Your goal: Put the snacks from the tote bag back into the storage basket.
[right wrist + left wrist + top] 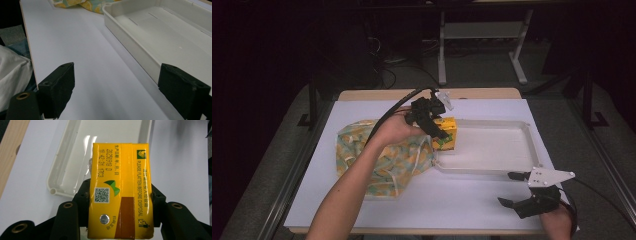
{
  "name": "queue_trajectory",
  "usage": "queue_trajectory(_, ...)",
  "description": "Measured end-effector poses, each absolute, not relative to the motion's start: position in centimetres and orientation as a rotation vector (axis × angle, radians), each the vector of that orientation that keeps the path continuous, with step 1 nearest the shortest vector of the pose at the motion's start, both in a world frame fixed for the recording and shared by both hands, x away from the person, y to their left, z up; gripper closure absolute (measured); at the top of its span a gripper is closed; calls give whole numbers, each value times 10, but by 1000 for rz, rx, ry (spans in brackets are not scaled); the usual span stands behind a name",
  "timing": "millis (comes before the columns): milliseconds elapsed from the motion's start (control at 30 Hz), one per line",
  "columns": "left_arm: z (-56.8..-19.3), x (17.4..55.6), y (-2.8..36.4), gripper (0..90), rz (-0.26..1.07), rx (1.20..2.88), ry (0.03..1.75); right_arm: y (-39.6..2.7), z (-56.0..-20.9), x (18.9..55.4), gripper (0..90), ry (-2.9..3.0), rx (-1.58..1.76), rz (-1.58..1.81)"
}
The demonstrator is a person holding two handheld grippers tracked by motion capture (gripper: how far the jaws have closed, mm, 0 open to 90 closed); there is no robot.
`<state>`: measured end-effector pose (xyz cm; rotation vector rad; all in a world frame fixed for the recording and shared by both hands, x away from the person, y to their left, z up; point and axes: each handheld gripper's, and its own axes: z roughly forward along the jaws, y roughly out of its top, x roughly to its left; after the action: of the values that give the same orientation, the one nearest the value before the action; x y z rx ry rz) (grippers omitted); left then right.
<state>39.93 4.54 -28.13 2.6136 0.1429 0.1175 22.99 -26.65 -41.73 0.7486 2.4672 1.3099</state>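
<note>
Near the middle of the high view, the left gripper [438, 131] has its jaws closed on the narrow sides of a yellow rectangular drink carton [120, 190], holding it over the left end of the shallow white plastic tray [492, 170]. At lower right, the right gripper [519, 189] hovers above the white table [452, 200] with its jaws spread wide and nothing between them. The glossy carton could slide or twist out of that side pinch, I think, or catch the tray rim if lowered too near the edge. I count one carton, one tray, one crumpled yellow-and-teal patterned cloth bag [362, 150] and two grippers.
</note>
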Motion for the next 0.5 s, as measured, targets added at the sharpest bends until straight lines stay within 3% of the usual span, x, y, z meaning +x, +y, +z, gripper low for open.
queue_trajectory(500,-291,399,30,506,89,2616,116,-266,-417,230,135,2469,748,1311)
